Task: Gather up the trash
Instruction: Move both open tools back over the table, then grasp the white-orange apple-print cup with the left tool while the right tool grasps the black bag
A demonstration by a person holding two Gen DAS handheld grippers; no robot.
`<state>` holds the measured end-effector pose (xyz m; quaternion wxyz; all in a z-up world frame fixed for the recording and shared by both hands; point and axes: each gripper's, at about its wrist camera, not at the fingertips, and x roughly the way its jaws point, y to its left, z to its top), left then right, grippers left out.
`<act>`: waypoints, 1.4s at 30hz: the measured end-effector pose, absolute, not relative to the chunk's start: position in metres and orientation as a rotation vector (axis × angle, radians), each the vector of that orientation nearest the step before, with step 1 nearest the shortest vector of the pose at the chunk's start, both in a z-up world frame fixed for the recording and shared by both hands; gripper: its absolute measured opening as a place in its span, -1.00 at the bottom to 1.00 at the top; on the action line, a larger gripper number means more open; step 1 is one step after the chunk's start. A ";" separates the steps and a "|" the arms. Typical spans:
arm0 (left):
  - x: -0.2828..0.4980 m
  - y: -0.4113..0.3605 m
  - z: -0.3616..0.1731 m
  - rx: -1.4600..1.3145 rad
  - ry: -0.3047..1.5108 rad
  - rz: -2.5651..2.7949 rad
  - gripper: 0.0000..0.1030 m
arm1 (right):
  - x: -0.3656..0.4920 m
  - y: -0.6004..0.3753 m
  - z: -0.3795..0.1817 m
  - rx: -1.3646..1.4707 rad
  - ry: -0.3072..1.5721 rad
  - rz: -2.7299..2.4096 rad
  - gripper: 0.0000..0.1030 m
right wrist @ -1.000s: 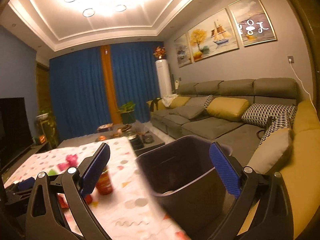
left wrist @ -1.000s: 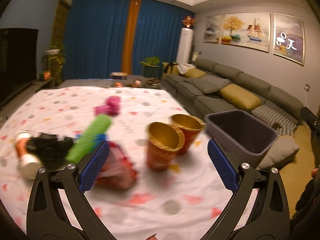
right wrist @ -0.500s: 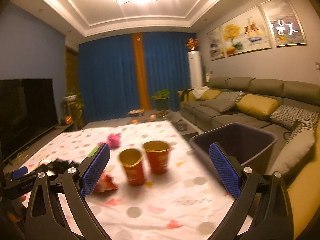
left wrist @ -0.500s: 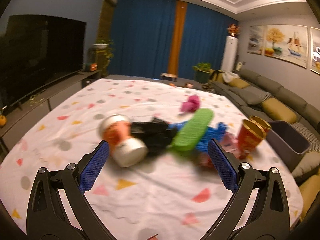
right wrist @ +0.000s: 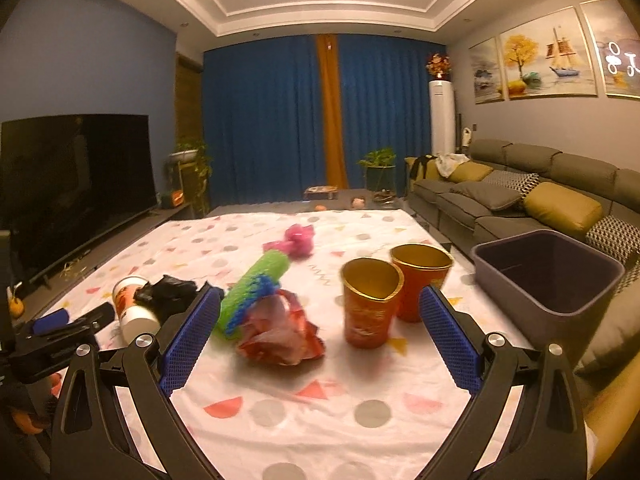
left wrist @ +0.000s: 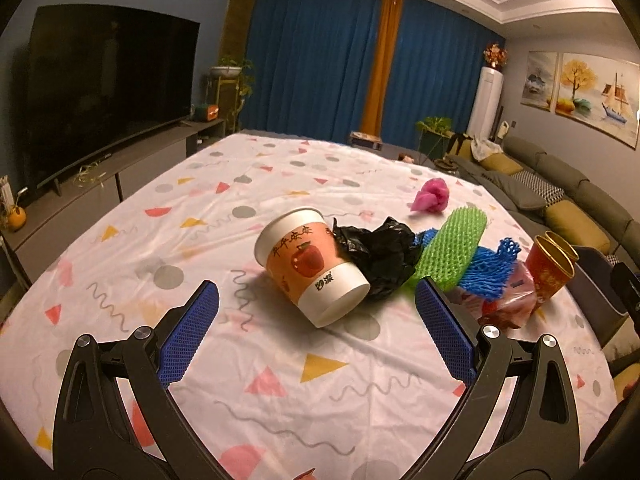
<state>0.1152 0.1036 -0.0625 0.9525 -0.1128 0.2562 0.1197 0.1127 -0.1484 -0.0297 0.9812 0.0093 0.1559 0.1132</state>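
Both sets of jaws are spread wide and holding nothing. Left gripper (left wrist: 316, 322) has the tipped-over paper cup (left wrist: 310, 266) lying right between its jaws, just ahead of the tips, base end pointing back at the camera. Right gripper (right wrist: 320, 328) hangs above the tabletop (right wrist: 320, 408) with a crumpled red wrapper (right wrist: 280, 334) between its jaws and two gold-lined red cups (right wrist: 372, 300) standing ahead toward the right jaw. My worry: that paper cup is round and on its side, so an off-center squeeze could make it roll or squirt out, or just crush it. A black crumpled bag (left wrist: 378, 256) is touching it too and might get dragged along. Cup itself is white with an orange band, an apple picture and some lettering, looks intact. Grey bin (right wrist: 548, 276) sits off past the right jaw, beside the tabletop edge, looks empty as far as I can see.
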 end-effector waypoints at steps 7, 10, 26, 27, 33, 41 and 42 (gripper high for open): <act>0.144 0.107 -0.080 -0.236 0.626 0.251 0.88 | 0.124 -0.137 -0.029 0.022 0.317 0.256 0.86; 0.153 0.113 -0.085 -0.266 0.652 0.251 0.88 | 0.130 -0.130 -0.029 0.021 0.323 0.271 0.86; 0.179 0.141 -0.106 -0.428 0.737 0.148 0.24 | 0.160 -0.069 -0.028 -0.013 0.392 0.431 0.78; 0.178 0.143 -0.106 -0.432 0.740 0.141 0.11 | 0.162 -0.063 -0.029 -0.021 0.400 0.445 0.77; 0.170 0.159 -0.106 -0.472 0.711 0.109 0.10 | 0.183 -0.028 -0.044 -0.052 0.480 0.493 0.56; 0.146 0.178 -0.096 -0.487 0.644 0.104 0.10 | 0.202 0.006 -0.066 -0.086 0.564 0.522 0.26; 0.144 0.180 -0.095 -0.489 0.639 0.103 0.10 | 0.204 0.010 -0.069 -0.091 0.579 0.527 0.22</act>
